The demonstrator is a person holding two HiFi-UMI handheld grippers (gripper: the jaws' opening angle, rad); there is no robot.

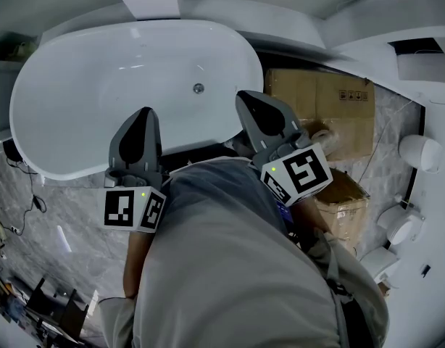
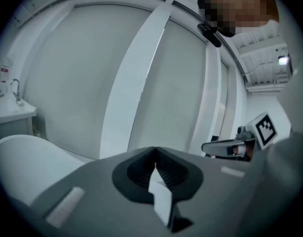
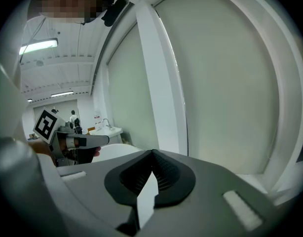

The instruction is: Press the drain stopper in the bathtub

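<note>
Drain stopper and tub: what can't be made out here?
Drain stopper: too small in head view to tell pressed or raised.
Both gripper views: aimed at the wall, stopper out of frame.
Bathtub near rim: partly hidden by left gripper in head view.

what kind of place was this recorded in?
Probably a bathroom-fixture showroom or storeroom, not a lived-in bathroom. A freestanding white bathtub stands on a marble-look tiled floor, cardboard boxes sit right beside it, and loose white ceramic fixtures stand along the right.
</note>
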